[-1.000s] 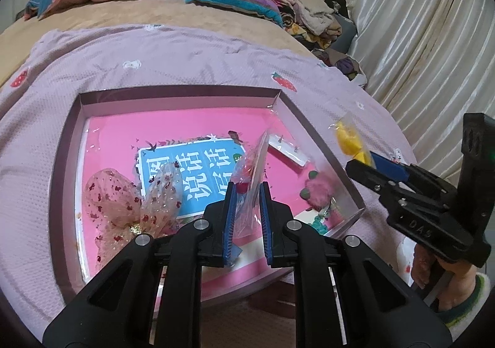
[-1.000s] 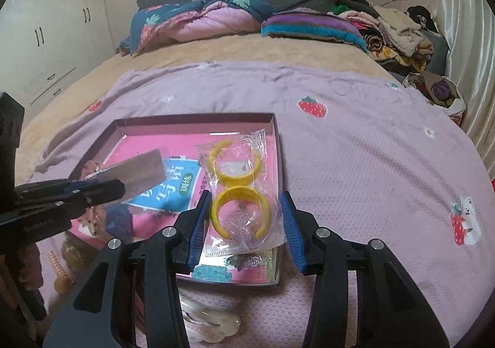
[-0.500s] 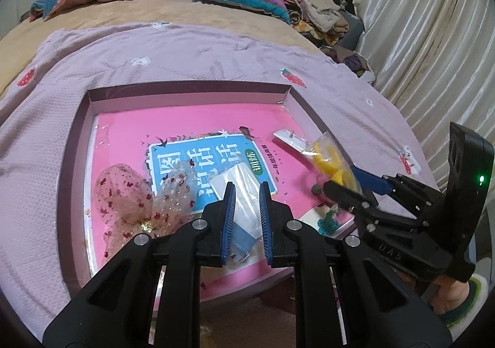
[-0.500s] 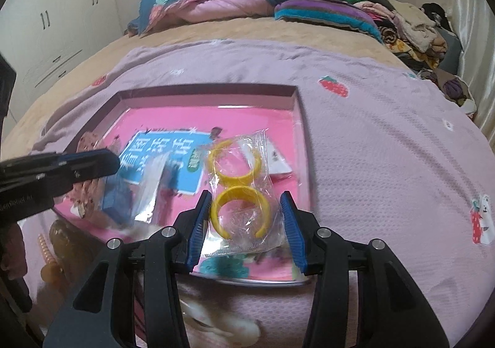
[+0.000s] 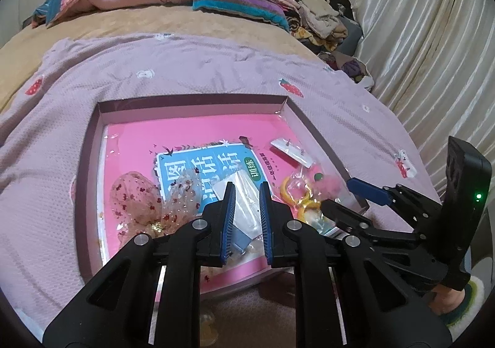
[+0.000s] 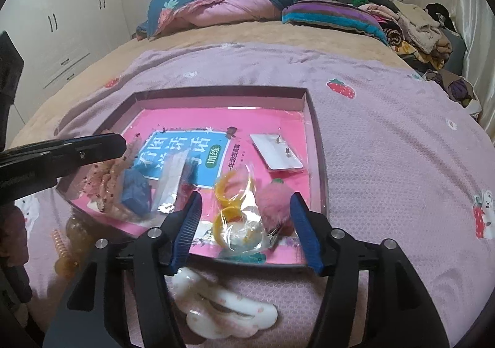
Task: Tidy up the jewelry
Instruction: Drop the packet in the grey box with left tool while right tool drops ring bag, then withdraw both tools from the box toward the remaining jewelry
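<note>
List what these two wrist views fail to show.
- Contents of the clear packet, left wrist view: the left gripper covers it.
- Amber hair clip, right wrist view: blurred and partly behind the tray.
- White clip: partly behind the right gripper, jaws opening.

The tray (image 6: 315, 143) was pink inside, the bracelets (image 6: 227, 202) yellow, the blanket (image 6: 386, 137) lilac with red strawberries

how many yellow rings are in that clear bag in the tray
2, both inside the clear bag in the tray: one yellow ring further back, the other nearer the right gripper, whose fingers are opening.
</note>
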